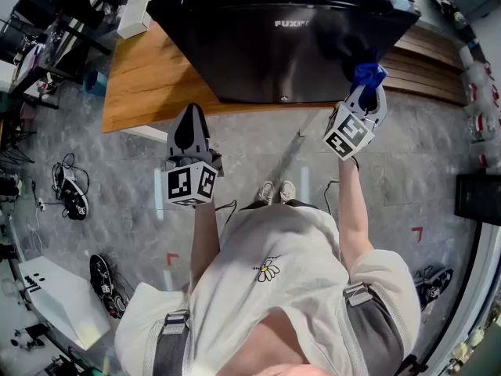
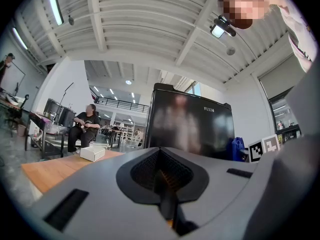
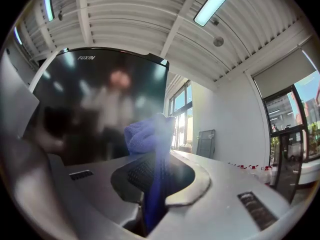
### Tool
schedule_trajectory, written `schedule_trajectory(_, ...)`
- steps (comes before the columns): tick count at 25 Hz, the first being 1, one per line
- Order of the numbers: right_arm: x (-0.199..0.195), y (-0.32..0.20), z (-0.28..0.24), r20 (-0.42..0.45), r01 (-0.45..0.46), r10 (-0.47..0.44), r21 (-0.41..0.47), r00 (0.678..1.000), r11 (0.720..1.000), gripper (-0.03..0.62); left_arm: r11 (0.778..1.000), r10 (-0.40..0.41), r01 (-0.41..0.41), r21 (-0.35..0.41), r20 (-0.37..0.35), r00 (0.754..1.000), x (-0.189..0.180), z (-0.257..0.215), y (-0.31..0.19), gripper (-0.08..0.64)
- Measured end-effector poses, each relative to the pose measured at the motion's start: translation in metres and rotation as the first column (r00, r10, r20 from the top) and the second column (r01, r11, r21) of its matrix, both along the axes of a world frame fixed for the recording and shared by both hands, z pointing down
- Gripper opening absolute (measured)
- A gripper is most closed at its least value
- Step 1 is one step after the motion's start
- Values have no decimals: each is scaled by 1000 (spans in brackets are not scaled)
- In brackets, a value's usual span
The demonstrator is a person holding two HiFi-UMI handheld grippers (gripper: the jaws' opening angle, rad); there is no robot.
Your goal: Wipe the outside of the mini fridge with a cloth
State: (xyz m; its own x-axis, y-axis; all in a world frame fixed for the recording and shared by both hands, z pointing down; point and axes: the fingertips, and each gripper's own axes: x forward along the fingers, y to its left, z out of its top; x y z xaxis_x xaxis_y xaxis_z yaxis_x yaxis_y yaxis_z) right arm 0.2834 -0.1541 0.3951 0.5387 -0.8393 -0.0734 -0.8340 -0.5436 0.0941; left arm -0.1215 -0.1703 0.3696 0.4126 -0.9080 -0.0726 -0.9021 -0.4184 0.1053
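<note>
The black mini fridge [image 1: 282,34] stands on a wooden table [image 1: 145,77]; its glossy door also fills the left gripper view [image 2: 192,126] and the right gripper view [image 3: 95,104]. My right gripper [image 1: 368,91] is shut on a blue cloth [image 1: 368,75], held up against the door's lower right part. The cloth [image 3: 150,139] bunches out between the jaws in the right gripper view. My left gripper [image 1: 190,131] hangs below the table's front edge, left of the fridge, its jaws shut with nothing in them [image 2: 167,204].
A small white box [image 1: 135,14] lies on the table left of the fridge. Wooden slats [image 1: 427,69] run to the right. On the grey floor lie shoes [image 1: 74,194] and cables. A seated person [image 2: 85,126] is far off to the left.
</note>
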Motion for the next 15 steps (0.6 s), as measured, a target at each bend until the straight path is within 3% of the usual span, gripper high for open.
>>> schedule_trajectory(15,22,6,3,19,-40,40,-5,999,999,61,999,-41,41,-2,17,999,-18,-4,10,5)
